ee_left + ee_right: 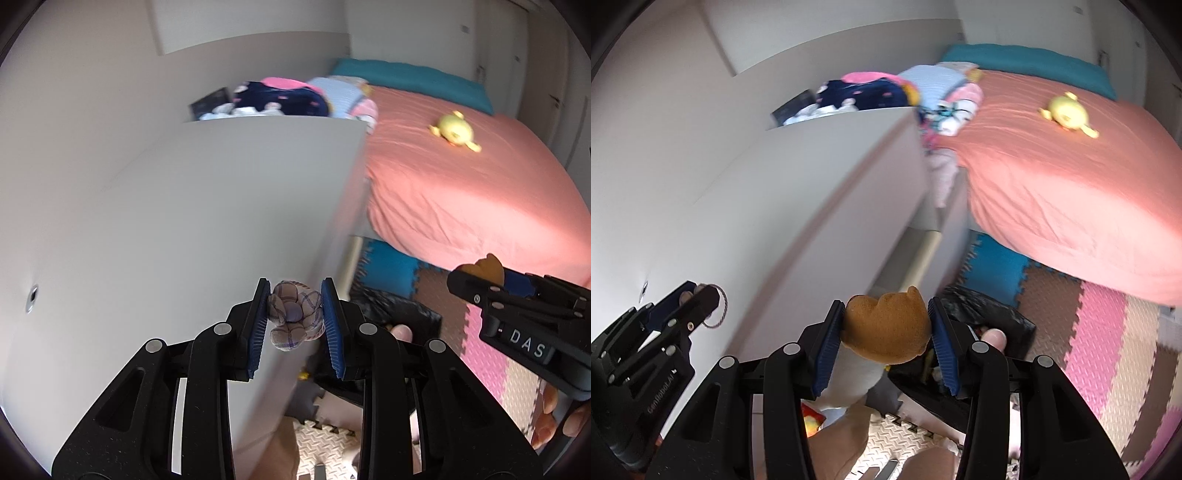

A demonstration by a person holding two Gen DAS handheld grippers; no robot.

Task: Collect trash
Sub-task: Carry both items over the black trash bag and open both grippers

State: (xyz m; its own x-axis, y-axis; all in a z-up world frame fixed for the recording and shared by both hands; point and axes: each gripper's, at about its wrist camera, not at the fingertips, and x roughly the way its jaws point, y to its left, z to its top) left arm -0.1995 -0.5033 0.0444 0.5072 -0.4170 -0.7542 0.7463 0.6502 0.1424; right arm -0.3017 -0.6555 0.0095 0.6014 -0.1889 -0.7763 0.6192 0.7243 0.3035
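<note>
Left gripper (294, 314): clenched on a small knotted bundle of plaid cloth (295, 315), pinched between both blue pads. The bundle sits near the pad tips, with a lobe hanging below the grip line.

Right gripper (886, 325): clenched on an orange-brown plush piece (886, 328), squeezed across its widest part. Something pale hangs beneath it; I cannot tell whether that belongs to the same toy.

Black trash bag (988, 314): on the foam floor mat (1108, 332), just beyond the right gripper's tips and at the foot of the white cabinet (184, 221). A fingertip (995, 338) shows at the bag's near rim, apparently holding it open. The mouth itself is mostly hidden behind the jaws.

Judged step: carrying both items to the bag for the drop.

How to do it well:
- Bring each gripper squarely over the bag's opening before releasing; the mouth looks narrow and slack.
- Drop one item at a time, as both grippers side by side may crowd the rim.
- Keep clear of the fingertip on the rim.
- Keep the left grip firm; the cloth bundle is held shallowly and could slip out on the way.
- Lower close to the opening, since a light plush item may bounce off the plastic.

Elsewhere: a yellow plush toy (456, 129) lies on the salmon-sheeted bed (461, 192), well apart from the bag.
</note>
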